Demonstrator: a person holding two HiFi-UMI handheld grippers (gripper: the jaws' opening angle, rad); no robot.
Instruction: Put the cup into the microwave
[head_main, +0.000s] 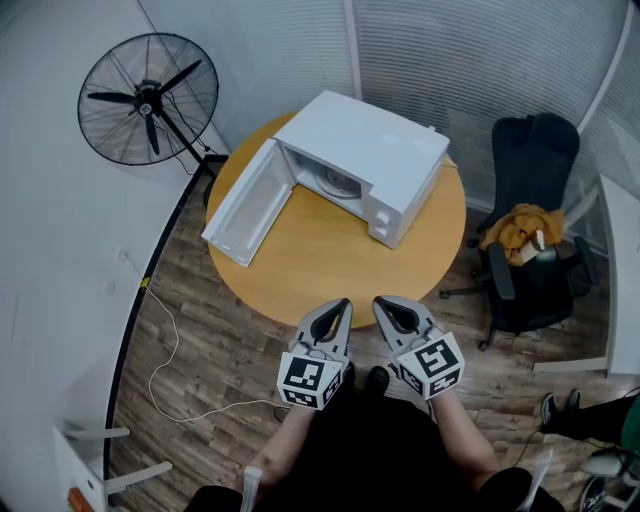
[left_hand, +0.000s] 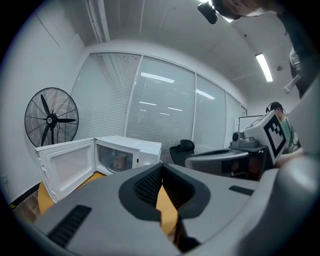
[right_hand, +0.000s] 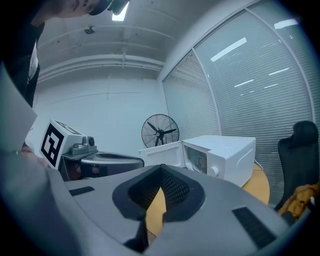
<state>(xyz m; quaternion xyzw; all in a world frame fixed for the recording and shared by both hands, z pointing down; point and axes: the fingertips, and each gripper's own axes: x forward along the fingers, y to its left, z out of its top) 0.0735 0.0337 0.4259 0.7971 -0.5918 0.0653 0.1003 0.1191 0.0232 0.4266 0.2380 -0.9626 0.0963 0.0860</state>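
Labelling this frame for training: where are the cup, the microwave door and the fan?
cup (left_hand: 119, 160), left gripper view, its side wall.
microwave door (head_main: 250, 205), head view, inner panel.
fan (head_main: 148, 100), head view, hub.

Round wooden table (head_main: 330, 262): directly ahead of left gripper (head_main: 342, 304) and right gripper (head_main: 381, 303).
Floor (head_main: 215, 345): dark wood planks. A white cable (head_main: 168, 362) loops across it, left of left gripper.
Fan (head_main: 148, 98): black, on a stand, far ahead-left, close to plain white wall (head_main: 50, 250).
Beyond the table: curved glass partition (head_main: 450, 60), blinds closed.
Black office chair (head_main: 530, 190): ahead-right of right gripper, beside the table; orange bundle (head_main: 520, 230) on the seat.
White desk (head_main: 618, 280): edge only, further right.
White furniture piece (head_main: 85, 465) behind-left, type unclear.
Ceiling white; strip light (left_hand: 264, 67) lit.
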